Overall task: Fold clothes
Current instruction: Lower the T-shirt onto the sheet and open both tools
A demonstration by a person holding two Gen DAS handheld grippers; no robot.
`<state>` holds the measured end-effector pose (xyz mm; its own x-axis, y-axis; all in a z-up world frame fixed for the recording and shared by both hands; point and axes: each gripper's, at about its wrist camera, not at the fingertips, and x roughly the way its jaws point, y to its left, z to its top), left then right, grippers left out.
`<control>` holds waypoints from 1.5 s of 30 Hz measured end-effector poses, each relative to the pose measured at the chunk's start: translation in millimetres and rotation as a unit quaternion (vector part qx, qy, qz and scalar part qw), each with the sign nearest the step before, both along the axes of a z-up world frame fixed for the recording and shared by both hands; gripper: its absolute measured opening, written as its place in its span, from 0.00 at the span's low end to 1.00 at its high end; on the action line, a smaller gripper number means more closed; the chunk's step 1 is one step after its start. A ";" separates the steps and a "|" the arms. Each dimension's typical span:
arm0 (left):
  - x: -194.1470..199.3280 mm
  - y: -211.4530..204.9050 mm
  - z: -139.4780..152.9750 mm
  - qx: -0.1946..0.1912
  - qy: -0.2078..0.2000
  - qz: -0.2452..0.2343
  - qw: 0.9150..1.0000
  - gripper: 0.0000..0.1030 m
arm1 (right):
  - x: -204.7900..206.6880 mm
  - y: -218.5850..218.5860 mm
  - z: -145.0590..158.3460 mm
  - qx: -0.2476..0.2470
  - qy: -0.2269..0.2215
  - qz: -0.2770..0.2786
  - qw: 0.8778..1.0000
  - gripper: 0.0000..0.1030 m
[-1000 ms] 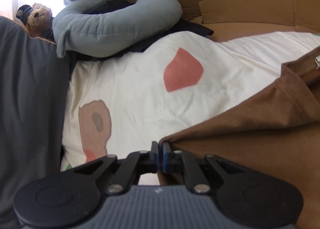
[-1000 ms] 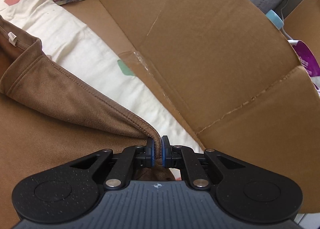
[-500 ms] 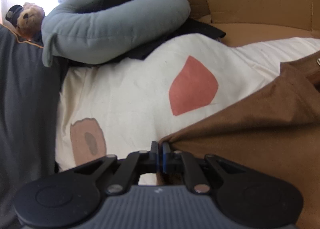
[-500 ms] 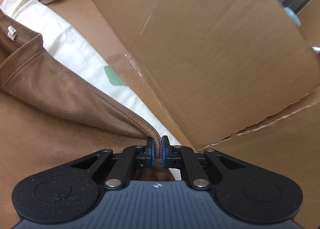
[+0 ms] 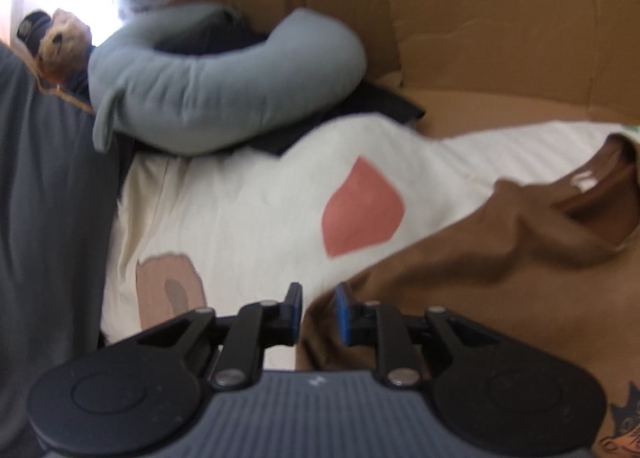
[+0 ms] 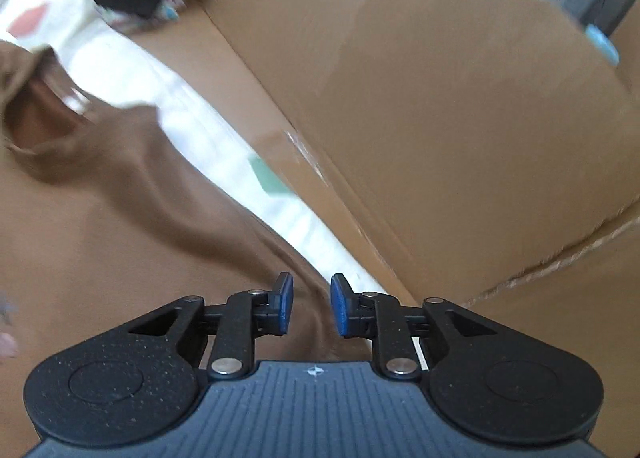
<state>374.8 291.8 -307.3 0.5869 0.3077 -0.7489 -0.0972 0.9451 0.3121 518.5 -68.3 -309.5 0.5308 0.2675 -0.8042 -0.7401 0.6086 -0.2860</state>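
Both sets of jaws opening now, a second ago clamped tight on brown suede-like garment [image 5: 460, 298]. My left gripper [image 5: 318, 314]: pads parted, garment corner between them, no longer pinched. My right gripper [image 6: 311, 306]: same, hem fold loose in gap. Garment lies on cream patterned bedsheet [image 5: 248, 217], its far edge near cardboard wall [image 6: 440, 117]. I judge this fold laid down, release under way; next fold still ahead

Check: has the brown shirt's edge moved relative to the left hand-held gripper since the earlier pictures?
Yes. The brown shirt edge, earlier pinched, now lies loose between the opening left hand-held gripper pads.
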 end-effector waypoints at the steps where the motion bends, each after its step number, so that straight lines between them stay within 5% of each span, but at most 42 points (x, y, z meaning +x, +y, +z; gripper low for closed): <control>1: 2.7 -3.3 1.6 -0.002 -0.002 -0.009 1.000 0.21 | -0.8 1.9 4.5 0.009 0.001 0.006 1.000 0.27; 11: 40.7 -30.6 -9.1 -0.002 0.002 -0.066 0.998 0.21 | 12.9 59.0 11.6 0.085 0.048 0.027 0.995 0.27; 24: 55.2 -53.0 -32.9 -0.044 0.022 -0.138 0.989 0.25 | 9.6 97.7 -13.3 0.082 0.091 0.063 0.991 0.27; 30: 53.5 -60.8 -42.4 -0.044 0.042 -0.155 0.986 0.26 | 6.9 94.1 -19.6 0.077 0.111 0.083 0.987 0.36; 35: 53.1 -63.0 -44.5 -0.031 0.047 -0.168 0.984 0.39 | 1.3 98.6 -20.6 0.066 0.100 0.114 0.986 0.36; 45: 65.0 -56.9 -55.8 -0.058 0.054 -0.174 0.982 0.44 | 7.1 118.5 -34.3 0.042 0.110 0.153 0.981 0.37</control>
